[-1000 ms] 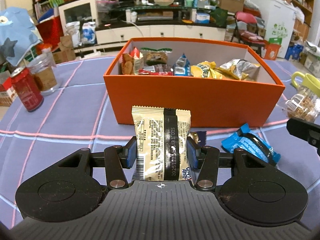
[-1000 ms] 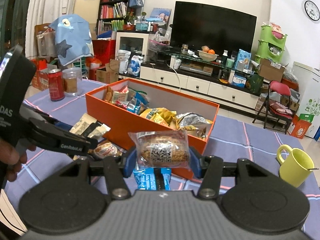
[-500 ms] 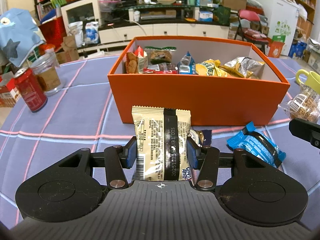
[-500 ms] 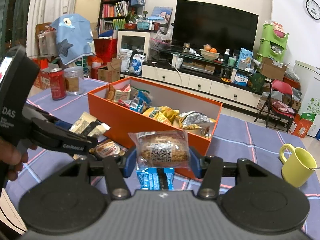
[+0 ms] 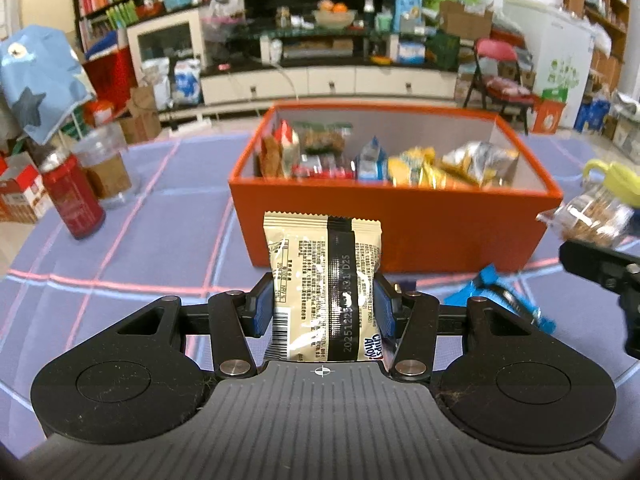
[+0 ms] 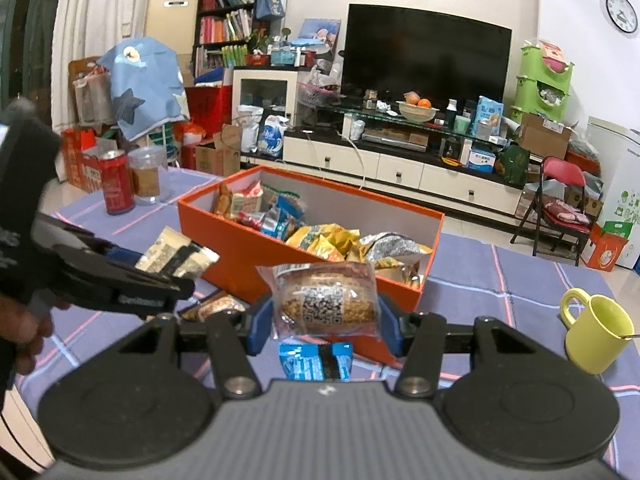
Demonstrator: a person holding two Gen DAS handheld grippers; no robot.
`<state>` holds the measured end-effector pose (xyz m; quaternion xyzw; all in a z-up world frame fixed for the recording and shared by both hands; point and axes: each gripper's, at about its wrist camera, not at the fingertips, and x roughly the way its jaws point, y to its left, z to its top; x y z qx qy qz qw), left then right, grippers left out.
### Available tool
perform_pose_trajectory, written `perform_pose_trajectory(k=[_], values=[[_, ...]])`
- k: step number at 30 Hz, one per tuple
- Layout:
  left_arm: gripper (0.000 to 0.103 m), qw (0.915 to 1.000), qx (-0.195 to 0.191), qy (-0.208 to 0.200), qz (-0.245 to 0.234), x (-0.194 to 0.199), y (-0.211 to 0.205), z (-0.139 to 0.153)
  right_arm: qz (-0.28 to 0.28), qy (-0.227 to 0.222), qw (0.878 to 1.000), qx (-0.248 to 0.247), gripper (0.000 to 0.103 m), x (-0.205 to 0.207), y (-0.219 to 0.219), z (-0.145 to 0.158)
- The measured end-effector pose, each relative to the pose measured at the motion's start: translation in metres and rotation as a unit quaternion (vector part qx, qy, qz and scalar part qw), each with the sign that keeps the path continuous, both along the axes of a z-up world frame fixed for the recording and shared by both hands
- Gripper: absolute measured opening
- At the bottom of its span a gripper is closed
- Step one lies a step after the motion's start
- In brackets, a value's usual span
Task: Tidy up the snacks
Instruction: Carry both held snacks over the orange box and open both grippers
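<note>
1. Cookie packet, beige with a black centre band, stands upright in the left gripper, long axis vertical and its printed back seam toward the camera; the jaws are clenched on its two side edges, and its bottom edge is cut off behind the gripper body.
2. In the right wrist view the same packet shows from the side, tilted, held above the surface just in front of the orange box.
3. The orange box is open-topped and holds many snack packs along its length (red, blue, yellow and silver wrappers; their labels are too blurred to read).
4. Clear-wrapped cake sits crosswise in the right gripper, long axis horizontal, QR label facing the camera; the jaws are pressed against both its ends.
5. A blue snack pack lies on the surface below that cake, partly hidden by the gripper body; another brown packet lies near the box, half covered by the left gripper.
6. A yellow mug stands at far right, well apart from the box.
</note>
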<state>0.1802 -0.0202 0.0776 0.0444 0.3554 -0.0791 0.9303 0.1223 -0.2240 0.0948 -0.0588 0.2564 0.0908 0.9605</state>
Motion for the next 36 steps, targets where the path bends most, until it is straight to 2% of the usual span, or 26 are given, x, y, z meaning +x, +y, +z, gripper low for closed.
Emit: perform_pose_trajectory(k=[5, 20, 26, 33, 36], values=[[0.021, 0.9999, 0.003, -0.015, 0.007, 0.001, 0.004, 0.011, -0.005, 0.000, 1.000, 0.004, 0.055, 0.002, -0.002, 0.000], [0.021, 0.9993, 0.028, -0.016, 0.019, 0.003, 0.000, 0.006, 0.002, 0.003, 1.000, 0.000, 0.055, 0.001, 0.005, 0.002], [0.021, 0.9997, 0.001, -0.021, 0.015, 0.006, 0.007, 0.023, 0.002, 0.005, 1.000, 0.022, 0.055, 0.003, 0.002, 0.007], [0.021, 0.9989, -0.022, -0.035, 0.022, 0.044, 0.015, 0.049, -0.014, 0.001, 0.999, 0.039, 0.055, 0.041, -0.007, 0.019], [0.021, 0.9991, -0.010, -0.038, 0.018, 0.080, -0.001, 0.055, -0.021, -0.004, 0.999, 0.037, 0.055, 0.075, -0.004, 0.024]])
